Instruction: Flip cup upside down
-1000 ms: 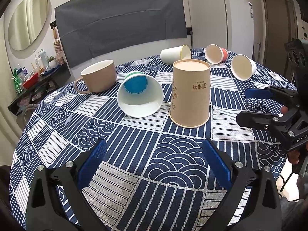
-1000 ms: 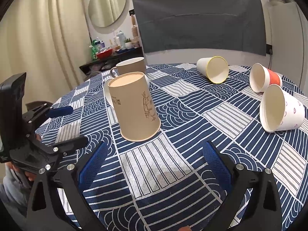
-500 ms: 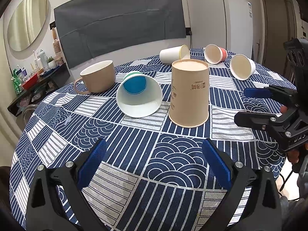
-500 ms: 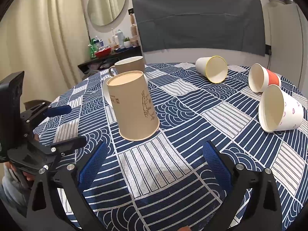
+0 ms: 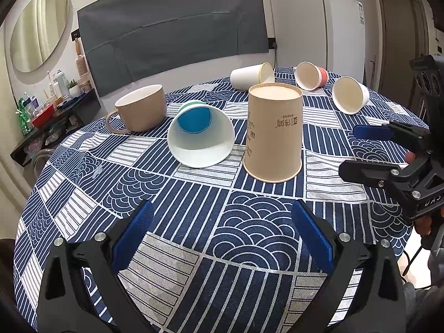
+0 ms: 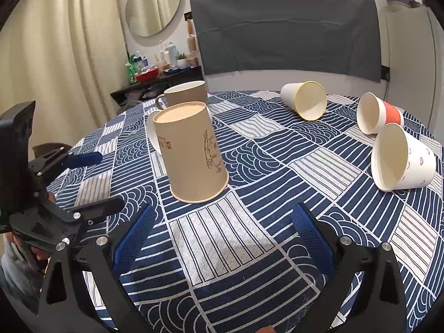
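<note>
— Fingers [image 5: 144,222] on the left gripper [image 5: 222,230] and right gripper [image 6: 222,230]?
— Spread wide, both empty, short of the tan paper cup [image 5: 273,130], which stands mouth-down on the worktop [image 5: 249,222].
— Risk?
— Likely a careless reach knocks it against the blue-bottomed cup [image 5: 201,141] lying just beside, or squeezing crushes its thin wall.

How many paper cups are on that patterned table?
5: a tan cup standing upside down in the middle, a blue-bottomed one lying beside it, and yellow-rimmed, orange and white ones lying farther back.
</note>
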`<act>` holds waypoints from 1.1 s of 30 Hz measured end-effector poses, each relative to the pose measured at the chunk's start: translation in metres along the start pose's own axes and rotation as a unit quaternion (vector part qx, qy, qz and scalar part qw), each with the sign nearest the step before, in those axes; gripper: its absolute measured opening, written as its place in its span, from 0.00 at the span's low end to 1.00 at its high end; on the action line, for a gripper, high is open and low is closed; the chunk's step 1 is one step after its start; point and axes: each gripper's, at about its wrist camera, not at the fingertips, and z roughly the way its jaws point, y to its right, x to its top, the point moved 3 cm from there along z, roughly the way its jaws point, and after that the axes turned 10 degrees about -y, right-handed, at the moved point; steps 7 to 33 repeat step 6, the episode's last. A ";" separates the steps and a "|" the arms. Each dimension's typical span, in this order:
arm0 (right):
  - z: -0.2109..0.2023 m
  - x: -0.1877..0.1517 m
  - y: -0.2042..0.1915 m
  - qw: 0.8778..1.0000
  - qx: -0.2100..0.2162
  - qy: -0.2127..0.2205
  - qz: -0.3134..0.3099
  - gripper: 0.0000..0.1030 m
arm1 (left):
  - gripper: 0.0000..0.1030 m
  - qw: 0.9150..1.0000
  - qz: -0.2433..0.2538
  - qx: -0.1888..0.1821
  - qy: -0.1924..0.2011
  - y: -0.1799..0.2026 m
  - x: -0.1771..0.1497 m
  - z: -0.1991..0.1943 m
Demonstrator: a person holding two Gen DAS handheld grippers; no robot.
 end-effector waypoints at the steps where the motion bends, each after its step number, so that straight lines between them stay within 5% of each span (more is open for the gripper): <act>1: 0.000 0.000 0.000 1.000 0.000 0.000 0.000 0.92 | 0.94 1.000 0.000 0.004 -0.001 0.000 0.000 0.000; 33: 0.000 0.000 0.000 1.000 0.001 0.000 0.001 0.92 | 0.94 1.000 -0.003 0.003 -0.004 -0.001 0.000 0.001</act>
